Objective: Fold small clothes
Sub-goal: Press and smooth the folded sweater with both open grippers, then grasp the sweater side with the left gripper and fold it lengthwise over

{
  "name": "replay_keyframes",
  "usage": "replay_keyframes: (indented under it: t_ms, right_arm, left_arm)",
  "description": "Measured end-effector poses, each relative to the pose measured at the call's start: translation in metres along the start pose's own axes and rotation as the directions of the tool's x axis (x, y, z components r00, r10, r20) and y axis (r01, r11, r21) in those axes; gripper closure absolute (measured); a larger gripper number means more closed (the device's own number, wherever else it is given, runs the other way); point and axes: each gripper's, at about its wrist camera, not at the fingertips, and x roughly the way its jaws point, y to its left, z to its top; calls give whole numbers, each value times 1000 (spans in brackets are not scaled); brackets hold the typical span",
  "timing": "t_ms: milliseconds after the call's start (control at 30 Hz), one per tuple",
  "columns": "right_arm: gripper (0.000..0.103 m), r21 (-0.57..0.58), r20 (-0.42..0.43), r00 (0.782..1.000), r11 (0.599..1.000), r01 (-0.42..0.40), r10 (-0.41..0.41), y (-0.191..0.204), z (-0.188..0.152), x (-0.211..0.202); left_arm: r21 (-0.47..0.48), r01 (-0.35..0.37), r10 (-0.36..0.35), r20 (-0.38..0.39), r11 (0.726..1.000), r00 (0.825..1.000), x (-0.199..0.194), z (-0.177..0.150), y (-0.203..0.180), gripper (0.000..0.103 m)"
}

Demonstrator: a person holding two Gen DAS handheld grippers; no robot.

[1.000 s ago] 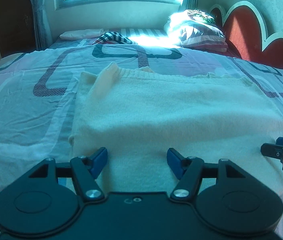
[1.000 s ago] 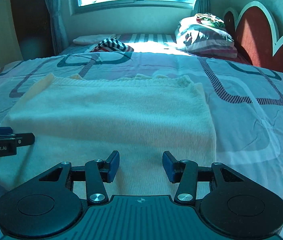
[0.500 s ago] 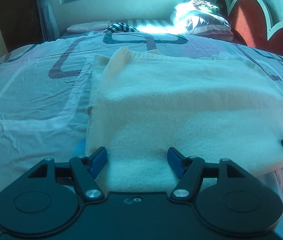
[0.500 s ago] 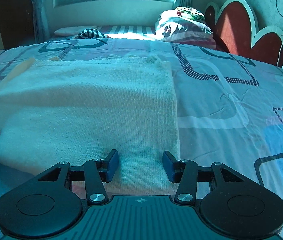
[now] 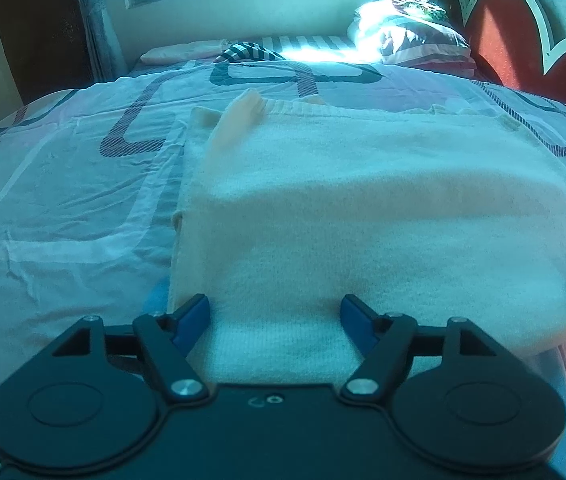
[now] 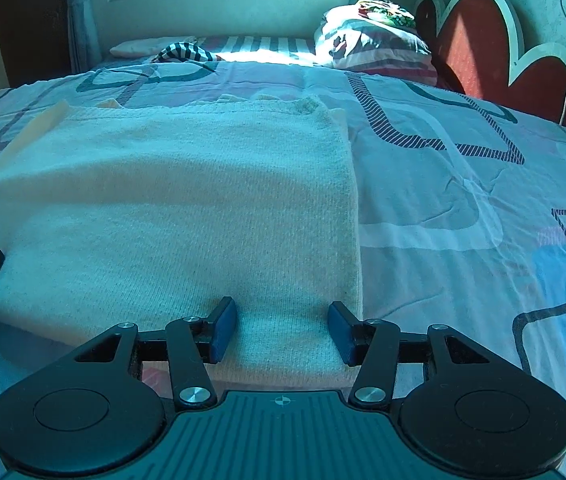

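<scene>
A cream knitted sweater [image 5: 363, 208] lies folded flat on the bed, with a sleeve edge turned up at its far left. My left gripper [image 5: 275, 306] hangs over the sweater's near left corner. Its jaws are opening, and the fabric lies loose between the blue fingers without being pinched. My right gripper [image 6: 281, 312] hangs over the near right corner of the sweater [image 6: 183, 200]. Its jaws are also opening, with fabric between them that the pads do not press. The tip of each gripper shows at the edge of the other's view.
The patterned bedsheet [image 5: 63, 200] spreads wide on both sides of the sweater. At the far end are a striped garment [image 5: 249, 52], stacked pillows [image 5: 411, 36] and a red heart-shaped headboard [image 5: 515, 40]. Behind them is a sunlit window with curtains.
Both grippers have moved apart toward the sweater's near corners and tipped down a little. Each one's tip slid toward the edge of the other's view. Both jaws stand slightly wider.
</scene>
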Motion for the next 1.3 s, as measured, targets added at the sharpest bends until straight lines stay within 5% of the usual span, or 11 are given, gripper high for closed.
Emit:
replay_keyframes:
  t_ms: [400, 733, 867, 1000, 1300]
  right_arm:
    - [49, -63, 18, 991, 989, -134, 135, -17, 1, -19]
    - [48, -83, 76, 971, 971, -222, 229, 3, 16, -43]
    - [48, -84, 81, 969, 970, -228, 235, 15, 19, -44]
    - [47, -84, 71, 968, 968, -235, 241, 29, 22, -39]
    - [47, -109, 50, 974, 971, -213, 220, 69, 31, -13]
  left_arm:
    - [-47, -103, 100, -53, 994, 994, -15, 3, -12, 31]
    - [-204, -17, -1, -90, 979, 996, -48, -12, 10, 30]
    - [-332, 43, -86, -116, 942, 989, -48, -25, 30, 31]
    - [-475, 127, -191, -88, 871, 978, -39, -37, 46, 30]
    - [-569, 264, -294, 41, 779, 955, -12, -28, 56, 28]
